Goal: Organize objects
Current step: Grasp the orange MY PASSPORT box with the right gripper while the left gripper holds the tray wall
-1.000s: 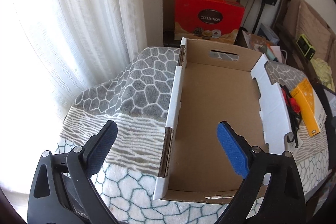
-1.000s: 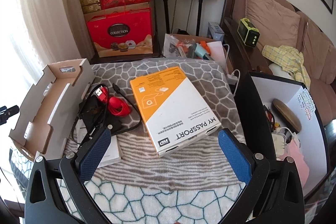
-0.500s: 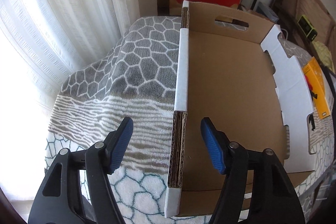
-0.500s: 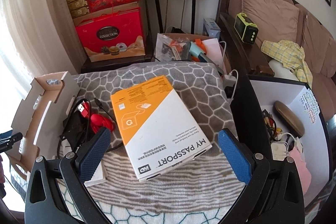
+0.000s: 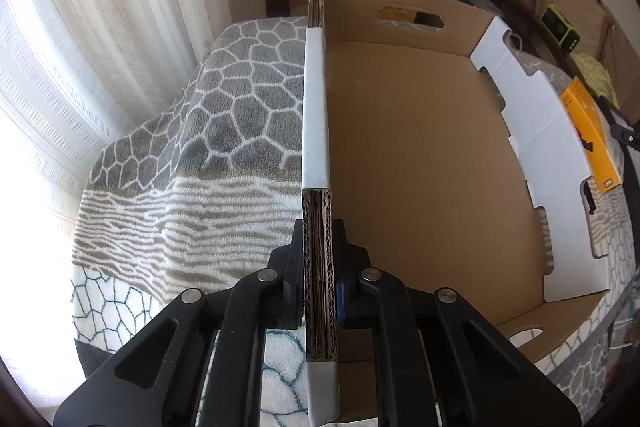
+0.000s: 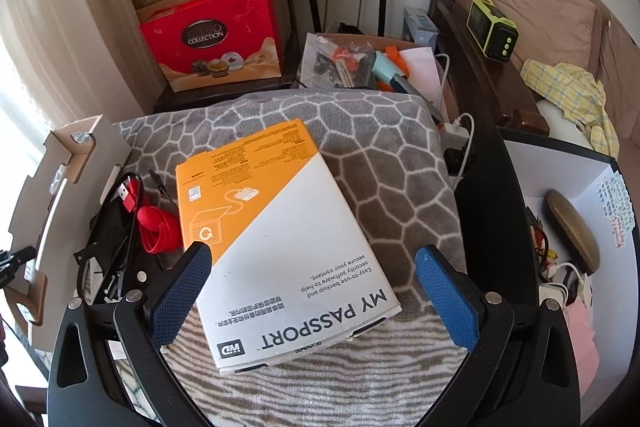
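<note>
Blanket [image 5: 200,131], left claw [image 5: 320,287] steeply tilted, pinching box wall [image 5: 316,131]

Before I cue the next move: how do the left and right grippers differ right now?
The left gripper is shut on the side wall of the cardboard tray; the right gripper is open and grips nothing. The left straddles a wall edge; the right straddles the near end of the orange-and-white box lying flat on the blanket. Both have black frames with blue pads and point downward.
</note>
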Demonstrator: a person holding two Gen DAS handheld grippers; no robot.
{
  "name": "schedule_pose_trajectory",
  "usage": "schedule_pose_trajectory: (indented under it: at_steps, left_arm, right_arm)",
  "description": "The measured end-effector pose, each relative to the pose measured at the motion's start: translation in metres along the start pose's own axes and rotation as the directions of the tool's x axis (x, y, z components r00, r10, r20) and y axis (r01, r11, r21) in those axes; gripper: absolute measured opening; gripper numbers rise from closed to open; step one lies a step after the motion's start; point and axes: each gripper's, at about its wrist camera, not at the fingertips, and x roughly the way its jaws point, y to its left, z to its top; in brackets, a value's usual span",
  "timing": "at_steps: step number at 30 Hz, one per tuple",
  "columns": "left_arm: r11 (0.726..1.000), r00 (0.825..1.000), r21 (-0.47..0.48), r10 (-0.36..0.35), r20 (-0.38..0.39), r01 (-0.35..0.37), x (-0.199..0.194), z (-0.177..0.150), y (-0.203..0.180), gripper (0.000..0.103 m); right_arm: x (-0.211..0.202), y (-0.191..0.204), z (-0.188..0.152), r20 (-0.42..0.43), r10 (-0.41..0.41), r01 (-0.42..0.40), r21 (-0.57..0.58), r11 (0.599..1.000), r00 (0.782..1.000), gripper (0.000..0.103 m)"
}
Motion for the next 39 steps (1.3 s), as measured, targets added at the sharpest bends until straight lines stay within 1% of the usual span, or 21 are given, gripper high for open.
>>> schedule_pose_trajectory:
  at_steps: [4,7,11,13,15,18,20,23,26,29,31,33,35,37,39]
  left_arm:
    - [1.0,1.0,0.02,-0.007,0.012,0.007,-0.001,-0.002,-0.002,0.01]
    - [0.999,1.0,0.032,-0.006,0.013,0.006,-0.003,-0.003,-0.003,0.01]
    - [1.0,1.0,0.005,-0.012,0.01,0.012,-0.002,-0.004,0.0,0.01]
    - [1.0,1.0,0.005,-0.002,0.012,0.002,-0.001,-0.005,-0.001,0.01]
    - [1.0,1.0,0.006,0.009,0.014,-0.01,-0.001,-0.006,-0.003,0.01]
    - [1.0,1.0,0.003,0.017,0.015,-0.017,-0.001,-0.006,-0.004,0.01]
    - [1.0,1.0,-0.003,0.013,0.015,-0.013,-0.001,-0.006,-0.002,0.01]
    - [1.0,1.0,-0.007,0.013,0.017,-0.013,-0.001,-0.006,-0.002,0.01]
    - [1.0,1.0,-0.009,0.016,0.017,-0.016,-0.001,-0.006,-0.002,0.01]
    - [1.0,1.0,-0.011,0.014,0.017,-0.014,-0.001,-0.006,-0.002,0.01]
    - [1.0,1.0,-0.01,0.016,0.017,-0.015,-0.001,-0.006,-0.002,0.01]
    - [1.0,1.0,-0.01,0.017,0.016,-0.016,-0.001,-0.006,-0.002,0.01]
    - [1.0,1.0,-0.012,0.016,0.017,-0.015,-0.001,-0.006,-0.002,0.01]
    - [1.0,1.0,-0.012,0.015,0.016,-0.015,-0.001,-0.006,-0.003,0.01]
    - [1.0,1.0,-0.013,0.015,0.016,-0.015,-0.001,-0.006,-0.003,0.01]
  right_arm:
    - [0.012,-0.006,0.0,-0.04,0.036,-0.036,0.002,0.999,0.999,0.103]
    - [0.016,-0.015,-0.001,-0.062,0.1,-0.097,0.049,0.994,0.993,0.103]
    - [0.017,-0.018,-0.004,-0.084,0.147,-0.14,0.084,0.987,0.986,0.102]
    - [0.016,-0.019,-0.008,-0.089,0.157,-0.148,0.094,0.984,0.984,0.101]
    - [0.012,-0.017,-0.01,-0.088,0.167,-0.159,0.091,0.983,0.982,0.096]
    - [0.002,-0.007,-0.01,-0.082,0.117,-0.114,0.047,0.992,0.99,0.087]
    - [-0.007,0.002,-0.008,-0.071,0.08,-0.08,0.006,0.997,0.994,0.077]
    - [-0.02,0.02,-0.008,-0.051,0.027,-0.03,-0.061,0.998,0.998,0.071]
    - [-0.031,0.041,-0.009,-0.027,0.017,-0.02,-0.114,0.993,0.999,0.07]
    - [-0.043,0.065,-0.01,0.029,-0.017,0.022,-0.173,0.985,0.999,0.071]
    - [-0.049,0.078,-0.009,0.054,-0.02,0.031,-0.194,0.981,0.998,0.073]
    - [-0.054,0.085,-0.005,0.063,0.012,0.0,-0.19,0.982,0.998,0.074]
    - [-0.062,0.09,-0.001,0.068,0.086,-0.072,-0.18,0.981,0.994,0.077]
    - [-0.07,0.095,0.002,0.06,0.183,-0.171,-0.17,0.971,0.981,0.077]
    - [-0.074,0.097,0.006,0.031,0.272,-0.264,-0.152,0.952,0.962,0.076]
